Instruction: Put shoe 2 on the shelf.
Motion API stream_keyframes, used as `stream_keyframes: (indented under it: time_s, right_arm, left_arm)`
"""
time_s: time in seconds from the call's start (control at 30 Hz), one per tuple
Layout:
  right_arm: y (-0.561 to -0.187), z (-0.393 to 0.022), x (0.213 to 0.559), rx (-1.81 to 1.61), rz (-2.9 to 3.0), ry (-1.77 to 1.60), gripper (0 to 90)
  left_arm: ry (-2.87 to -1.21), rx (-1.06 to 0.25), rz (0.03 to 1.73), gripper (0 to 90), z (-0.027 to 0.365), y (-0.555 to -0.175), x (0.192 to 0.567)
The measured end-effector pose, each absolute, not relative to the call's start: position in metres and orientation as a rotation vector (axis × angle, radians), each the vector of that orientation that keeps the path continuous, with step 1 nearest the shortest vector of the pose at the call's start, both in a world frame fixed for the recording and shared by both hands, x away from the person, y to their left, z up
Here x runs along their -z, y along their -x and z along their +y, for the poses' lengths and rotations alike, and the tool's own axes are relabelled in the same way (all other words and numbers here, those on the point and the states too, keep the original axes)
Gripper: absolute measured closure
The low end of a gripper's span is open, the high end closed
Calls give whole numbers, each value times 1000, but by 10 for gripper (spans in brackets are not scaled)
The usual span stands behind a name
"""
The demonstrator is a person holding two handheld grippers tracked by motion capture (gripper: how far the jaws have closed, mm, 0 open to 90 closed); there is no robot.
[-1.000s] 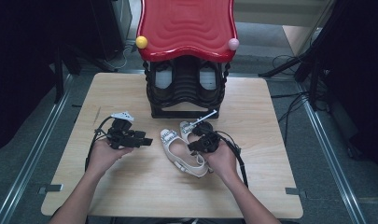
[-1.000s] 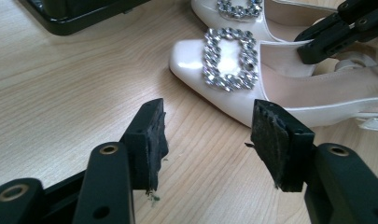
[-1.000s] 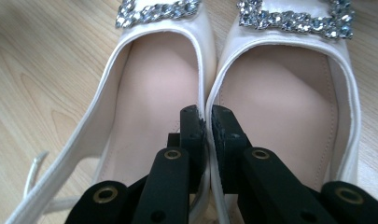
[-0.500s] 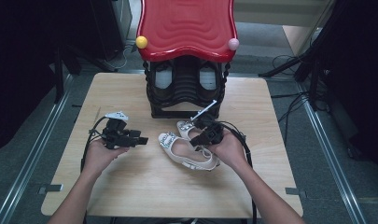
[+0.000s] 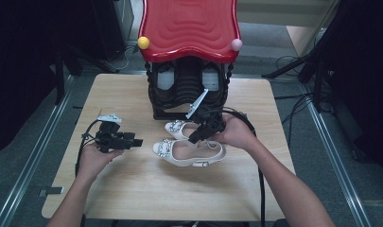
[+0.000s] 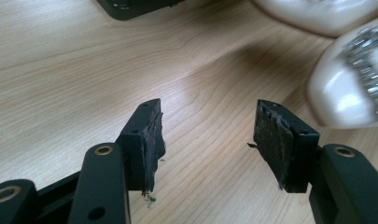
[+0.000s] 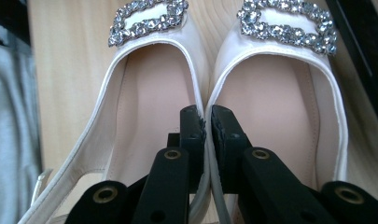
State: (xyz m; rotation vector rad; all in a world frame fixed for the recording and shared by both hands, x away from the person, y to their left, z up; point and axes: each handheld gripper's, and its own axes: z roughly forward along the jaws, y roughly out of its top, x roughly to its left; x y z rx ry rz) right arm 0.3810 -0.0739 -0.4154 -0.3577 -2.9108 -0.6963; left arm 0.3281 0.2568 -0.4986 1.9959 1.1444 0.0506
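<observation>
right gripper (image 5: 195, 138): clamped on the pair of shoes (image 5: 189, 147); in the right gripper view one jaw sits inside each shoe, pinching the two touching inner side walls (image 7: 208, 116) together. That one pinch carries both shoes as a unit, likely why they are held side by side.
pair, place: at mid table (image 5: 132, 189), just in front of the rack (image 5: 189, 94); toes point to the person's left. The near shoe looks to be resting on or just above the wood; cannot tell which.
left gripper (image 5: 137, 142): held level in the left hand (image 5: 92, 158), jaws spread with nothing between them. Pads (image 6: 151, 140) hover over bare wood, a shoe toe (image 6: 345, 93) just beside the far jaw. Probably standing by to steady or take the toes.
rack: black ribbed frame under a red wavy top (image 5: 189, 28), with a yellow ball (image 5: 143, 42) and a pink ball (image 5: 236, 45) at its front corners. Its open front faces the shoes, so it reads as their likely home.
shoes, look: glossy cream-white slingback flats, beige lining, each with a rectangular rhinestone buckle (image 7: 147, 18) on the toe. Thin heel strap (image 5: 213, 161) trails at the right.
shoes, handling: side walls thin and soft, may slip out of a pinch.
</observation>
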Motion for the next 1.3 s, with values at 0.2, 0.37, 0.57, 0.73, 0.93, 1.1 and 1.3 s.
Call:
stream_keyframes:
  time_s: [0.2,0.37,0.57,0.73,0.93,1.1,1.3]
  right_arm:
    - [-380,-61,372,716,-2917,191,851]
    - [-381,-55,341,774,-2910,153,851]
    - [-382,-55,311,818,-2887,163,851]
    - [-384,-57,290,886,-2852,215,851]
    - [-389,-66,263,1021,-2773,340,853]
    - [-391,-76,239,1133,-2674,473,852]
    - [-398,-90,211,1296,-2582,607,853]
  left_arm:
    - [-1982,-58,1169,426,265,-322,499]
    - [-1979,-63,1175,426,268,-319,499]
    - [-1972,-60,1181,426,269,-318,500]
    - [-1973,-61,1179,426,268,-318,500]
    - [-1973,-59,1180,426,269,-318,500]
    - [-1976,-61,1179,426,268,-318,500]
    - [-1973,-63,1179,426,267,-319,501]
